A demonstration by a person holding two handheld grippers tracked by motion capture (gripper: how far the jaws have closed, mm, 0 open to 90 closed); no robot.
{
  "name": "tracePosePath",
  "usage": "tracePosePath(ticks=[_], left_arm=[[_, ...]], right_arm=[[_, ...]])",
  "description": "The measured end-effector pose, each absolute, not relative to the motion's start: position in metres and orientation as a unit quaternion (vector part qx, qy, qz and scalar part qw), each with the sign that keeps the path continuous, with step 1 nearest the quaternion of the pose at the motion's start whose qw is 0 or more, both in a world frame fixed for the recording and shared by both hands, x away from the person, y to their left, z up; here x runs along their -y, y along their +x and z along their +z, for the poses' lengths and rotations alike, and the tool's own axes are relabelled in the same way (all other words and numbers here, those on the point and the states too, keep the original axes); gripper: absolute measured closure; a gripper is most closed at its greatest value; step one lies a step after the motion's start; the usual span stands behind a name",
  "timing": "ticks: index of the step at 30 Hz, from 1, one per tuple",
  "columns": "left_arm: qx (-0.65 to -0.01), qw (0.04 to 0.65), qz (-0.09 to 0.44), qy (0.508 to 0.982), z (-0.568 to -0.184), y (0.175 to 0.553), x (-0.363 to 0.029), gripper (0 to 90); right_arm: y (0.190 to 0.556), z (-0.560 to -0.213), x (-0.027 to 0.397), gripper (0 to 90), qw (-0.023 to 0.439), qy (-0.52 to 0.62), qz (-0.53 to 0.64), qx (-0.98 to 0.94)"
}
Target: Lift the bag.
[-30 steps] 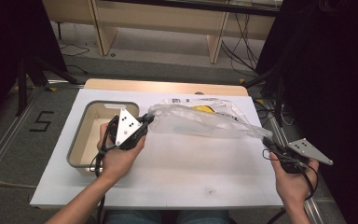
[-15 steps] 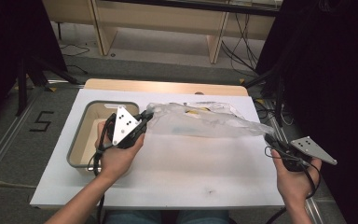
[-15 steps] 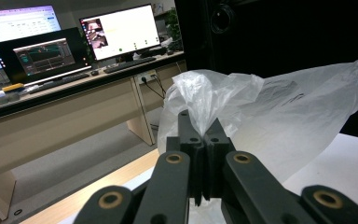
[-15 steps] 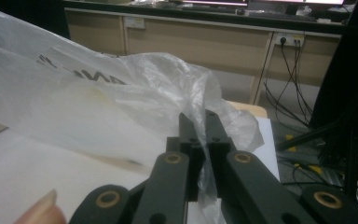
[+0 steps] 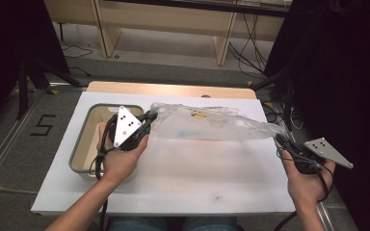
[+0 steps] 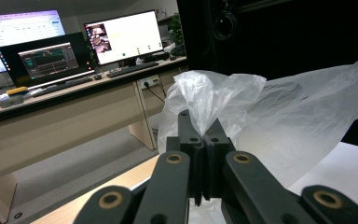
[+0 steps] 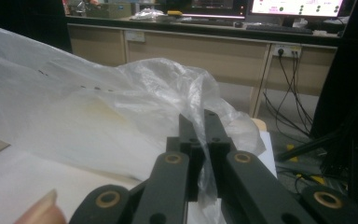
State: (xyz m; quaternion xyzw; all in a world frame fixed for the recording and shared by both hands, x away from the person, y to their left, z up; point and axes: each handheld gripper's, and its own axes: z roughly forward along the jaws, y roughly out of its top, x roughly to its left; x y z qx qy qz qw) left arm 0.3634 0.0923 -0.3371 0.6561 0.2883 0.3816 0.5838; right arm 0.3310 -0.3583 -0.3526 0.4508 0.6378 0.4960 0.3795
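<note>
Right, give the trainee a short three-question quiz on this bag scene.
1. True or false: both hand-held grippers are shut on the clear plastic bag.
2. What sits on the table by the left hand-held gripper: A) a beige bin, B) a kettle, C) a laptop?
3. Between the left and the right hand-held gripper, is the bag stretched out or crumpled in a heap?

Key: 1 true; 2 A; 3 stretched out.

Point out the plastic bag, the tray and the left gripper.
plastic bag (image 5: pixel 217 125), high view, middle of the stretched film.
tray (image 5: pixel 79 144), high view, its left rim.
left gripper (image 6: pixel 204 128), left gripper view, jaw tips pinching the bag's bunched end.
</note>
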Motion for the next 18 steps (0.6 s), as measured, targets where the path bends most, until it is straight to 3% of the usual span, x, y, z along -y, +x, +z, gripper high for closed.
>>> tracePosePath(ticks=[18], left_arm=[[-0.287,0.599,0.391,0.638,-0.324,0.362,-0.094,89.0]], right_arm=[[0.329,-0.336,0.356,89.7,0.392,0.44,0.514,-0.623]])
